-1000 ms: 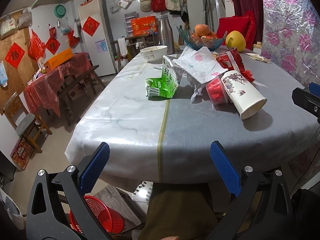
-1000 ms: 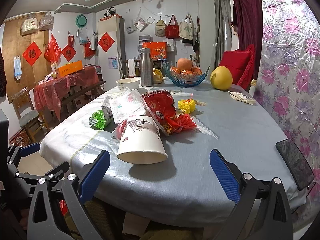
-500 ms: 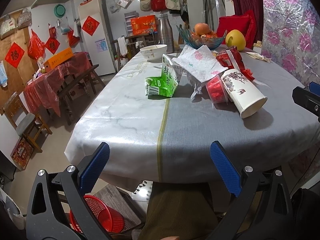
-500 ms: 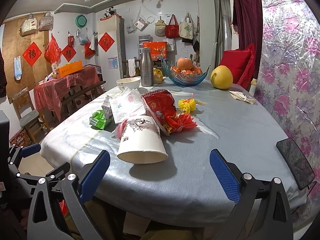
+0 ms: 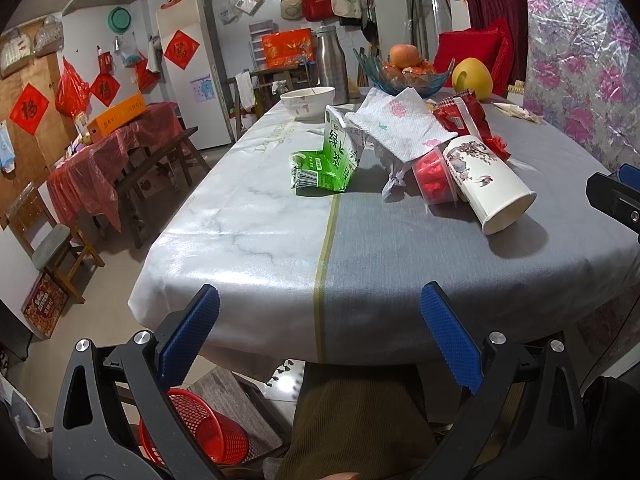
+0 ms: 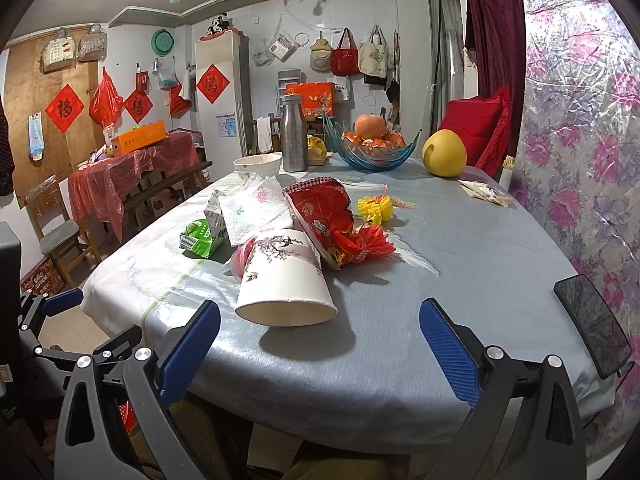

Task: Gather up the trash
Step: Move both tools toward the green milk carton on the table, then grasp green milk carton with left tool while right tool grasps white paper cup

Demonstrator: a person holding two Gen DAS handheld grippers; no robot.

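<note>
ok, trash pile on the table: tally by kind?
Paper cup: 1
Green carton: 1
Napkin: 1
Red plastic cup: 1
Red snack bag: 1
Paper flowers: 2, yellow and red
Total: 7
</note>
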